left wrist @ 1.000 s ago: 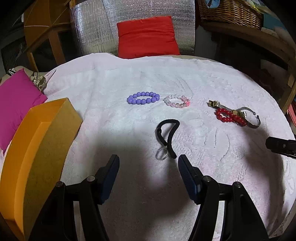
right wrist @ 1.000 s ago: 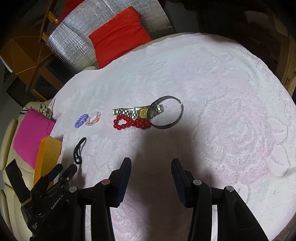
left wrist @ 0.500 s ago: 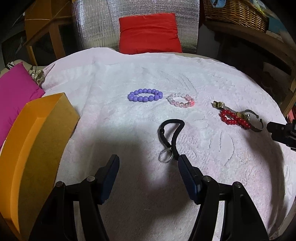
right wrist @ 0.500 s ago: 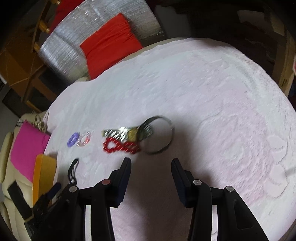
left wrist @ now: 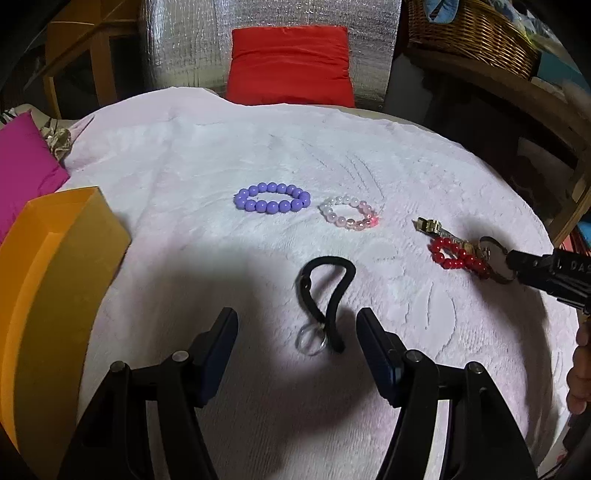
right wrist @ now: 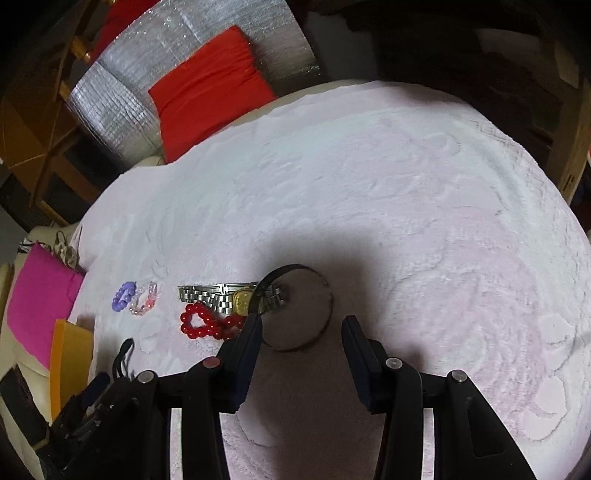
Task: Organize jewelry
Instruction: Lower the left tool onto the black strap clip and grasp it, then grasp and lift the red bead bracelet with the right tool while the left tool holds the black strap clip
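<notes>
On the pale pink cloth [left wrist: 192, 155] lies a black cord with a clear ring [left wrist: 325, 295], its near end between the tips of my open left gripper [left wrist: 297, 328]. Beyond it rest a purple bead bracelet [left wrist: 271, 199] and a pink-and-white bead bracelet [left wrist: 349, 212]. Further right are a red bead bracelet [left wrist: 458, 256] and a metal watch [left wrist: 436, 229]. My right gripper [right wrist: 303, 328] is open, its tips on either side of a thin metal bangle [right wrist: 325, 295] that overlaps the watch [right wrist: 221, 295] beside the red bracelet [right wrist: 207, 323]. No pad presses on anything.
An open orange box [left wrist: 55, 280] stands at the cloth's left edge, with a magenta cushion [left wrist: 22, 166] behind it. A red cushion [left wrist: 290, 62] and silver foil sheet sit at the back, a wicker basket [left wrist: 469, 33] at the back right. A hand [left wrist: 580, 373] shows at right.
Both grippers have moved forward over the cloth. The left one has closed in on the black cord; the right one now has the bangle between its tips. Jaw widths are unchanged.
</notes>
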Motion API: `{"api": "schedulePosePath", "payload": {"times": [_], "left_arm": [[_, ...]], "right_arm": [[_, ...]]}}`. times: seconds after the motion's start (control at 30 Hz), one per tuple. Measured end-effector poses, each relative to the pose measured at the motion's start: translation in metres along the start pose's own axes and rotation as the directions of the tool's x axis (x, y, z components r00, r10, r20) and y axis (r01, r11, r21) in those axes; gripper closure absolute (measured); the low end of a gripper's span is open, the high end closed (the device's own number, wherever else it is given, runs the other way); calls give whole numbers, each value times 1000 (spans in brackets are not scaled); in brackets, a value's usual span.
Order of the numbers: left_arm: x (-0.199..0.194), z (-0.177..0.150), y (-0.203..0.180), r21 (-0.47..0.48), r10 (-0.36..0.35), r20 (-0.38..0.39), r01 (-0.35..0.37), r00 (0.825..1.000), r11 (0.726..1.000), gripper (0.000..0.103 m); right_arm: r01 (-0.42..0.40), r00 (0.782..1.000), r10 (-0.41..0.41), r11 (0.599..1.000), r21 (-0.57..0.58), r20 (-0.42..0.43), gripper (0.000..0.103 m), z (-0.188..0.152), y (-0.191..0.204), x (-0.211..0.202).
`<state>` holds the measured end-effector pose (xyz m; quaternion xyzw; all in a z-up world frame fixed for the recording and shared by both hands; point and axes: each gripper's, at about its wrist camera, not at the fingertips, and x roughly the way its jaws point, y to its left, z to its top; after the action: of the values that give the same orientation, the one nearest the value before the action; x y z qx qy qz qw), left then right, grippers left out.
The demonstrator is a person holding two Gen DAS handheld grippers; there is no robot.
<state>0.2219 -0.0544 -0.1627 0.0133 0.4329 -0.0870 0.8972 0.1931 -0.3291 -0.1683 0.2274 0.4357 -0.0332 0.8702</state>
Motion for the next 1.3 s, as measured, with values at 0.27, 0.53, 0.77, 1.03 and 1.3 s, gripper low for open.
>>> {"api": "schedulePosePath", "payload": {"times": [0.27,0.53,0.77,1.03,1.3], "left_arm": [[8,2,-7,33,19,2,-19,1000,999,35],[8,1,-10,78,1,21,-3,1000,997,50],[7,3,-11,97,-27,30,24,999,995,78],[5,4,-5,82,-47,28,45,999,996,86],[5,6,-1,44,-46,28,45,999,998,86]], "right_arm": [[66,997,-66,998,-4,34,44,6,12,12],[216,974,-207,970,-106,90,43,5,36,24],[240,968,-223,954,-179,112,64,1,35,23],[177,983,-166,972,-156,81,89,-3,8,9],[110,992,-101,987,-121,77,87,-4,-15,-8]]}}
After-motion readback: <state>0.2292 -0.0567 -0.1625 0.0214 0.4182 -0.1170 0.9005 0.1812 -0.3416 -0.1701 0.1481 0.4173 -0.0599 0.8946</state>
